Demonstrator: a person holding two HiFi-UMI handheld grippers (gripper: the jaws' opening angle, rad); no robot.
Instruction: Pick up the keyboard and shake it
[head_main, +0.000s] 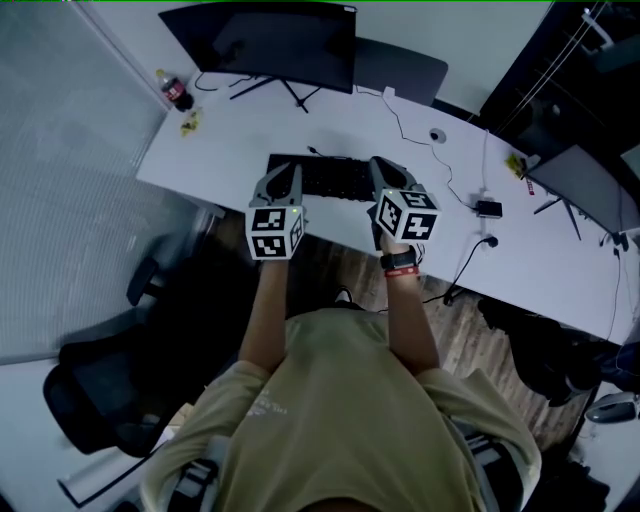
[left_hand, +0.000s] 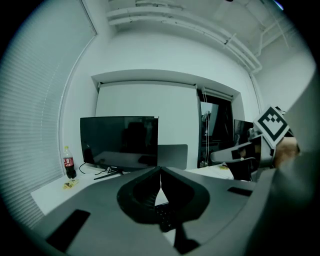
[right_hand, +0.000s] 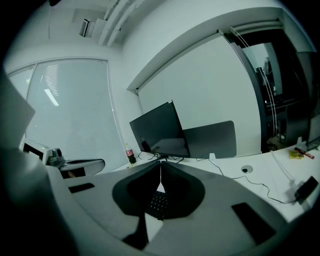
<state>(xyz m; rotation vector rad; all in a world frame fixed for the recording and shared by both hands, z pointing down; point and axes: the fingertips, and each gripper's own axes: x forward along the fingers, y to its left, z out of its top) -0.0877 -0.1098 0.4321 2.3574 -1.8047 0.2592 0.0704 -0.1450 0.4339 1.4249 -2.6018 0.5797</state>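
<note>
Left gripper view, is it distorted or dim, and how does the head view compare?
Left gripper view: strong fisheye bending, black vignetted corners, the monitor dark. Head view: dim, even light, the keyboard fairly sharp.

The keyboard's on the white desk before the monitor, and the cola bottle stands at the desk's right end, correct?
No: the head view shows the cola bottle at the desk's left end. The keyboard does lie before the monitor.

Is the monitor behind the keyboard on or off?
It looks off: the monitor shows a uniformly dark screen in the head view, and the left gripper view shows only faint reflections on it, no image.
</note>
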